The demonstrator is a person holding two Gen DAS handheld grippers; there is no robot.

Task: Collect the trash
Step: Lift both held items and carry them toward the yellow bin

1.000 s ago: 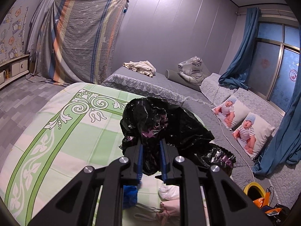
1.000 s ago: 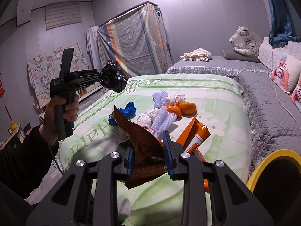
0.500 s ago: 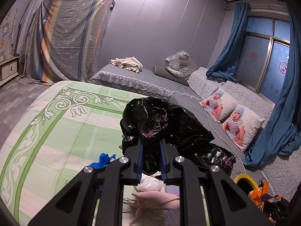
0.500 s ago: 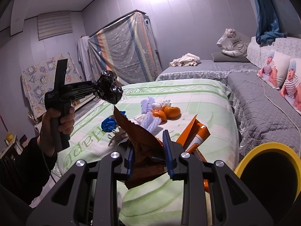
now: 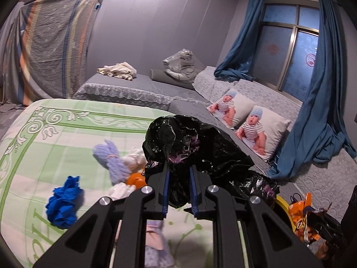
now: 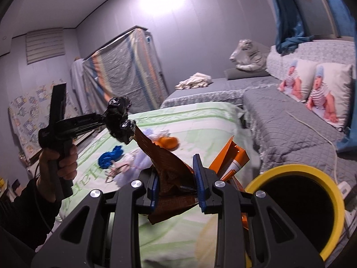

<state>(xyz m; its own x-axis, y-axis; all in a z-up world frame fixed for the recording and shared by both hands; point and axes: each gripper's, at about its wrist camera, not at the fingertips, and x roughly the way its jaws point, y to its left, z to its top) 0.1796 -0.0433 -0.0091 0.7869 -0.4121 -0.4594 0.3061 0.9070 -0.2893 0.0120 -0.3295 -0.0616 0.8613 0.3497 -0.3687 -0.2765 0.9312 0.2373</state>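
My left gripper [image 5: 178, 174] is shut on a crumpled black plastic bag [image 5: 196, 151], held in the air over the green bedspread [image 5: 67, 138]. The right wrist view shows that gripper [image 6: 104, 120] from the side with the black plastic bag [image 6: 119, 118] bunched at its tips. Between the jaws of my right gripper [image 6: 176, 174] sits a brown snack wrapper [image 6: 165, 163], gripped shut. A yellow-rimmed bin [image 6: 296, 210] with a dark inside stands low on the right. An orange carton [image 6: 234, 160] lies just past the wrapper.
On the bedspread lie a blue crumpled piece [image 5: 63, 203], purple yarn [image 5: 111, 158], white scraps and an orange object [image 6: 168, 143]. Grey quilted mattresses [image 6: 290, 129] with baby-print pillows [image 5: 252, 125] run along the right. A person's hand [image 6: 59, 163] holds the left gripper's handle.
Both grippers have swung to the right across the bed, each keeping its load. The yellow bin has grown larger in the right wrist view; more trash shows below the black bag.
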